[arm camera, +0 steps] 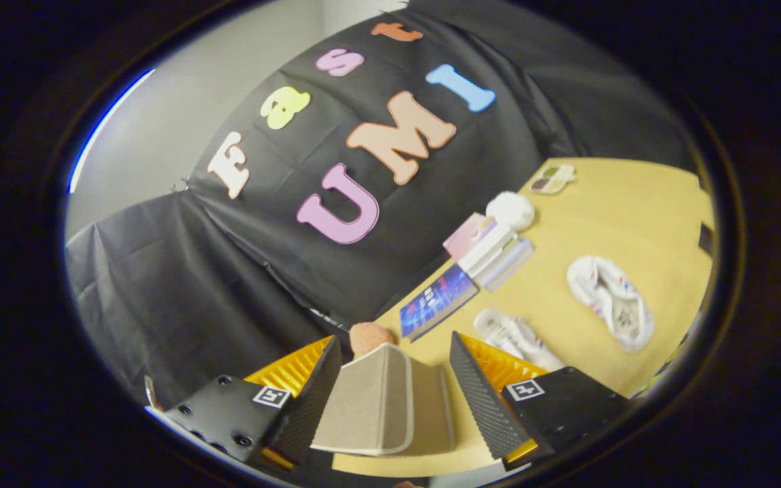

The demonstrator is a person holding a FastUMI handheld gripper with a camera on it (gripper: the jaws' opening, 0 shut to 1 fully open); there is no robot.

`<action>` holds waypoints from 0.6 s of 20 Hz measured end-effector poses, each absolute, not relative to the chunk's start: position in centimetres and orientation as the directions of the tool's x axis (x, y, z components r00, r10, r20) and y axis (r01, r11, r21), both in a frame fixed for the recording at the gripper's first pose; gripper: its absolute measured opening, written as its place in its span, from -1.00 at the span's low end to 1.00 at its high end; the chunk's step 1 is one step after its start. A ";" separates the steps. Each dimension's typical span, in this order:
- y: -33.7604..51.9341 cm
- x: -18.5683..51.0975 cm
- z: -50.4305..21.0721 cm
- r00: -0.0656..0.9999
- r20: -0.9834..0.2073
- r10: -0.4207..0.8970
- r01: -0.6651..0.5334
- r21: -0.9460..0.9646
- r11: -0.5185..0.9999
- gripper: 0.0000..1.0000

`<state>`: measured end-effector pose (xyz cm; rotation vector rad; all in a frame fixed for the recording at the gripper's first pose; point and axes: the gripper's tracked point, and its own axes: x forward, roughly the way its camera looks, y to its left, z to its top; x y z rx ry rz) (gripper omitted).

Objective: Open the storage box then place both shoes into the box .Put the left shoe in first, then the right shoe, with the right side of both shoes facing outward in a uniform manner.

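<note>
While the claw (390,390) stands with its two fingers spread apart, a beige felt-like flap (373,400) with a pale stitched edge rises between them; it looks like the lid or wall of the storage box. It lies close against the left finger (309,400) and clear of the right finger (482,400), so the fingers are not clamped on it, though whether the left one actually touches it cannot be told. The inner faces of the fingers are finely ribbed, and each finger carries a small square marker on its block.

Just beyond the flap's top edge sits a rough, rounded orange-brown lump (370,337), partly hidden by the flap. Ahead of the right finger, a white shoe (516,337) lies flat on the tan counter (634,203); its near end is cut off by the finger. Farther out and off to the right lies the second white shoe (611,301), soft and crumpled in shape, with small dark and red marks on it. The two shoes are near each other but apart.

Beyond the nearer shoe, a dark blue book (436,301) lies flat, and past it a small stack of books (492,249) with a pink cover on top. A white fluffy ball (511,209) rests against the far end of the stack. At the counter's far edge lies a small flat palette (552,179) with coloured wells.
</note>
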<state>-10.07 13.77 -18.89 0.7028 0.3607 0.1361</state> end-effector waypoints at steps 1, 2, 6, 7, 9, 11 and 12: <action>14.8 -10.5 -19.9 0.920 -0.288 0.266 0.006 0.689 0.725 0.97; 15.7 -10.9 -21.1 0.910 -0.300 0.287 0.016 0.715 0.699 0.97; 19.1 -12.6 -26.2 0.860 -0.350 0.372 0.065 0.798 0.599 0.98; 19.9 -13.0 -27.4 0.845 -0.360 0.395 0.084 0.819 0.568 0.98; 20.8 -13.4 -29.6 0.825 -0.378 0.419 0.125 0.847 0.517 0.98; 21.5 -13.5 -31.0 0.812 -0.389 0.435 0.149 0.859 0.490 0.97; 21.9 -13.3 -31.7 0.805 -0.395 0.442 0.158 0.862 0.482 0.98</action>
